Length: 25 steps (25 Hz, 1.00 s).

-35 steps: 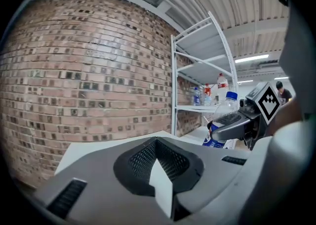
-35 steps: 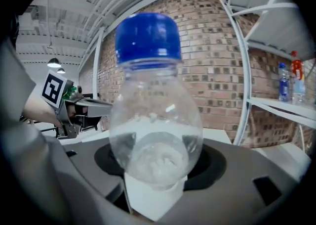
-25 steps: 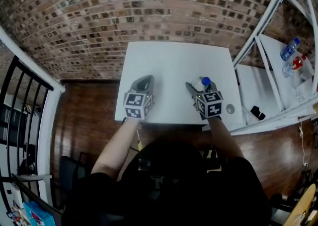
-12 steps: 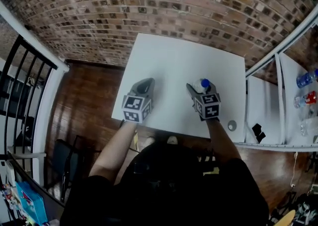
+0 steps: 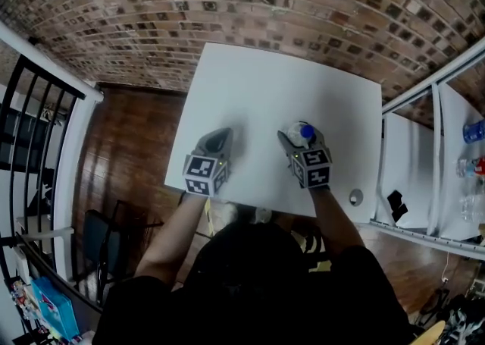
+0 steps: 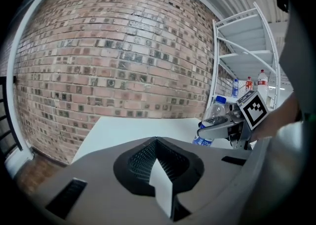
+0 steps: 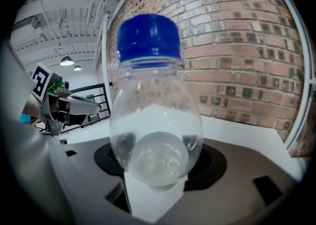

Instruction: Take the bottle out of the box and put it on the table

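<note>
I am gripping the clear plastic bottle with the blue cap in my right gripper, its jaws pressing on the bottle's sides. It is standing upright just right of the head view's centre, over the white square table. I cannot tell whether its base is touching the tabletop. My left gripper is hovering left of centre, jaws together, holding nothing.

A clear plastic bottle with a blue screw cap and a blue label is seen upright, clamped at its body by the right gripper. It is held over the white counter, right of the middle and nearer the near edge. Contact between its base and the counter cannot be made out.
</note>
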Each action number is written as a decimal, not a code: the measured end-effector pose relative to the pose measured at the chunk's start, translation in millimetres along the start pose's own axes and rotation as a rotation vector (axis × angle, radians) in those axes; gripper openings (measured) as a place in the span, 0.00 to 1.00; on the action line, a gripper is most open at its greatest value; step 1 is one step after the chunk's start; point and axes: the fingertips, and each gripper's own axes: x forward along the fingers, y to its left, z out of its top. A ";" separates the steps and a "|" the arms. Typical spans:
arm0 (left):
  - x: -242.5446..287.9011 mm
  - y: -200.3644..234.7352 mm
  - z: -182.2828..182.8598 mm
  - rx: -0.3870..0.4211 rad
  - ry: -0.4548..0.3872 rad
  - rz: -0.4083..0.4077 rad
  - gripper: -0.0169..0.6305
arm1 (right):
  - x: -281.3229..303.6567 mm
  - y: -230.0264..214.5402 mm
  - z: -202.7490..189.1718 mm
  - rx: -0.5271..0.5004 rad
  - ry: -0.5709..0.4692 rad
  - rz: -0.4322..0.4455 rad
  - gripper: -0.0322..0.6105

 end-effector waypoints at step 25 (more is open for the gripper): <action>3.6 13.1 -31.2 -0.024 0.073 -0.029 0.01 | 20.7 2.4 -35.3 0.065 0.011 0.033 0.68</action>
